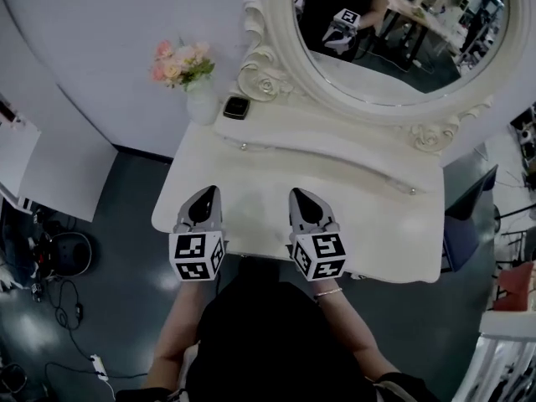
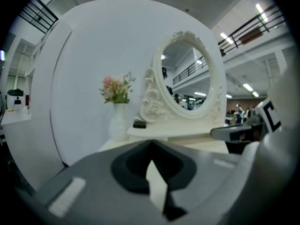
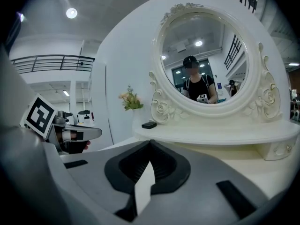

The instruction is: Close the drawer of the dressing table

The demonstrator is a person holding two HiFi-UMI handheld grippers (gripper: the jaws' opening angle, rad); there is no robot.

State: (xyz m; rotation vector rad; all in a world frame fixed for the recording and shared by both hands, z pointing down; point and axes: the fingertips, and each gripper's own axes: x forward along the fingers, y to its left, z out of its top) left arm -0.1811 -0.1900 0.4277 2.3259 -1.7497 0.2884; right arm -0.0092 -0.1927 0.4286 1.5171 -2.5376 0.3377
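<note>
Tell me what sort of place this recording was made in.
Probably a staged set inside a large lab or studio hall, not a home: the white dressing table stands against a curved backdrop, cables trail over the floor, and balcony railings run overhead.

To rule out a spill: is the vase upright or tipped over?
Upright: the vase stands on its base beside the mirror, and its flowers rise straight up.

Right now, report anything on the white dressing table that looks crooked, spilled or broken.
Nothing stands out. The white vase of pink flowers stands upright, the small black box lies flat on the white shelf beside it, and the oval white-framed mirror looks intact.
</note>
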